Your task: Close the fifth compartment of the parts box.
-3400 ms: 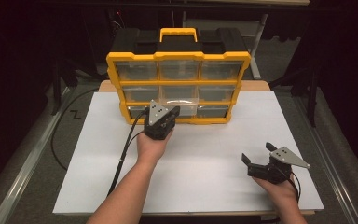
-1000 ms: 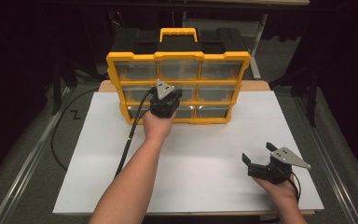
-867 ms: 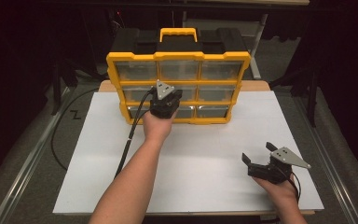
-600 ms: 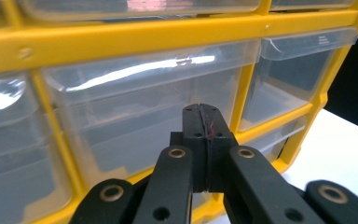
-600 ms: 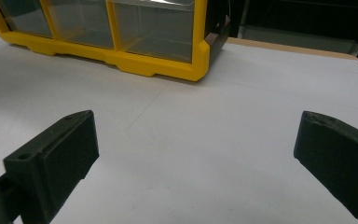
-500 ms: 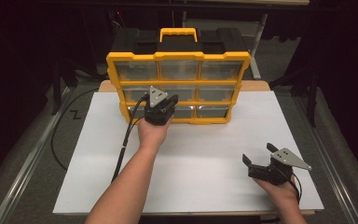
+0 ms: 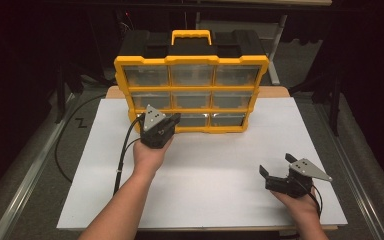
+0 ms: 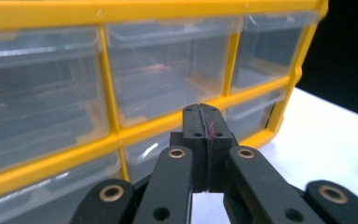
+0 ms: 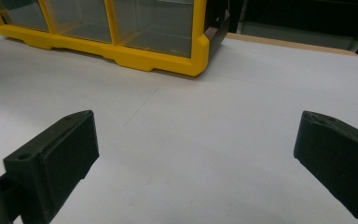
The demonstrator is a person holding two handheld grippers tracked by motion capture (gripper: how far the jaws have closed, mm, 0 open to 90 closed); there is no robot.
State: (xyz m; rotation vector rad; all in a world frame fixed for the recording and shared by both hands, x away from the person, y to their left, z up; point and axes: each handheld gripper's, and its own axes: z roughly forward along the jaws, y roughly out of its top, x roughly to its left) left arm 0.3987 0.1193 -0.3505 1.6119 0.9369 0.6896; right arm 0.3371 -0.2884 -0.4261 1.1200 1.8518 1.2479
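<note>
Since the earlier frames, the left gripper (image 7: 172, 121) has been drawn from the middle of the drawer cabinet (image 7: 191, 90) toward its lower left corner, while the right gripper (image 7: 275, 167) has been left where it was. The cabinet has not been shifted.

Left of the cabinet, a black cable (image 7: 124, 155) is seen trailing from the left gripper down along the forearm. The left gripper itself is held by the left hand (image 7: 151, 152) just in front of the cabinet's bottom row, at its left drawer, with its jaws pressed flat together and nothing between them; in the left gripper view (image 8: 204, 149) the closed pads are seen just short of the clear drawer fronts, and contact cannot be told.

The cabinet is set upright on the white sheet (image 7: 215, 170), toward the far edge of it. It is built as a yellow frame around three rows of three clear plastic drawers, with a black body behind and a yellow carry handle (image 7: 191, 37) in the middle of the top. All drawers are pushed in, and their contents cannot be made out.

Right of the cabinet and well nearer the person, the right gripper is rested on the sheet in the right hand (image 7: 302, 205), its jaws spread wide with only bare sheet between them (image 9: 196, 154). The cabinet's lower right corner is seen beyond them.
</note>
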